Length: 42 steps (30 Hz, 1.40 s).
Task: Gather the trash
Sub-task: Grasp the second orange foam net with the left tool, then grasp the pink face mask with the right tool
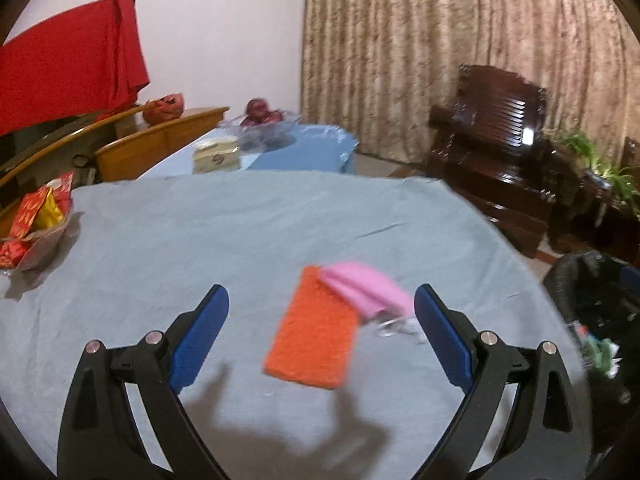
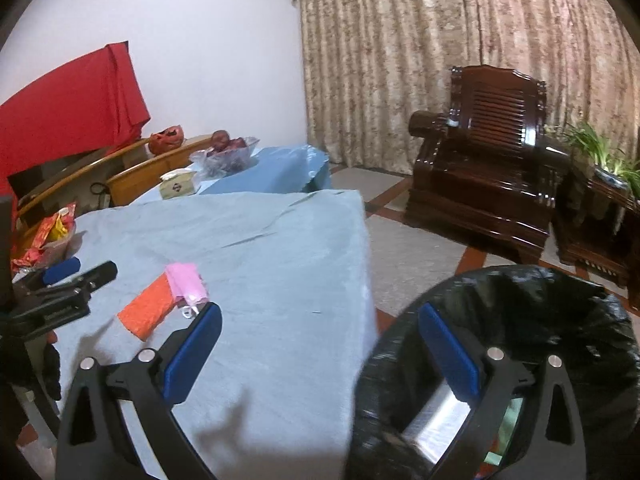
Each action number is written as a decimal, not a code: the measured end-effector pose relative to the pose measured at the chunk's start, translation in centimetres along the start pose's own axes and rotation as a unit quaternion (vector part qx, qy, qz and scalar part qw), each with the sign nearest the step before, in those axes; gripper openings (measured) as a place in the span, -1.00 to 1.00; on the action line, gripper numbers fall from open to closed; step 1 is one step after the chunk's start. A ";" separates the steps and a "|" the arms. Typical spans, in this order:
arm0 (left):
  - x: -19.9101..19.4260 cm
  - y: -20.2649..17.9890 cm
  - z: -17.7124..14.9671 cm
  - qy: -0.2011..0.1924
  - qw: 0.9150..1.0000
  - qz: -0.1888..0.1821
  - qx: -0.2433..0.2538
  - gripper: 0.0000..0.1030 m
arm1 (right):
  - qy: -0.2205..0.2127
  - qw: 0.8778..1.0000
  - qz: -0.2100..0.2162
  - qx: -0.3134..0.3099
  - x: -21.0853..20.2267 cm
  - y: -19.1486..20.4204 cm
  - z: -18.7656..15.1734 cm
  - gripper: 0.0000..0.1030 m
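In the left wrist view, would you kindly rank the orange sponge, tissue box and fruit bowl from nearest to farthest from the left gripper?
1. Orange sponge, just ahead between the open fingers.
2. Tissue box, on the blue table beyond.
3. Fruit bowl, behind the box.

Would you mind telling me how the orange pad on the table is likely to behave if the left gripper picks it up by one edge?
The orange pad looks fuzzy and thin, so probably light and unlikely to slip between the left gripper's pads. It lies flat, so it may bend or droop. The pink cloth overlaps its corner and could drag along.
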State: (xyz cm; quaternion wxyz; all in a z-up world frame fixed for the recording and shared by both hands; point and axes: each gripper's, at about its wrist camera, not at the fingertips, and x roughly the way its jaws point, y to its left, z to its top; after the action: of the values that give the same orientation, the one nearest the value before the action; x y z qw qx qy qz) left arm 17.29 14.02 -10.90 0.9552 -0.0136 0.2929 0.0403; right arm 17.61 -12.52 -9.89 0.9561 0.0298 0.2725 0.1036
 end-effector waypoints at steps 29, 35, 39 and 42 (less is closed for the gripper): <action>7.2 2.9 -4.0 0.133 0.990 -0.040 -0.013 -0.17 | 0.048 0.998 0.023 -0.026 7.0 5.9 -1.0 0.88; 6.8 2.0 -4.0 0.122 0.991 -0.057 -0.011 -0.82 | 0.048 0.998 0.029 -0.028 7.8 6.7 -0.6 0.88; 6.5 2.7 -3.8 0.116 0.991 -0.061 -0.033 -0.81 | 0.045 0.998 0.036 -0.033 8.3 7.6 -0.2 0.88; 5.9 3.1 -3.3 0.103 0.992 -0.056 -0.038 -0.82 | 0.044 0.998 0.041 -0.035 8.8 8.2 0.2 0.88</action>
State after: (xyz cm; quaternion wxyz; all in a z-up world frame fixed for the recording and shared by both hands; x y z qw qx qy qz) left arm 19.99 17.37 -16.96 0.9194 -0.0706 0.3869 -0.0039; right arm 23.48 -2.62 -13.32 0.9387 0.0032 0.3088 0.1530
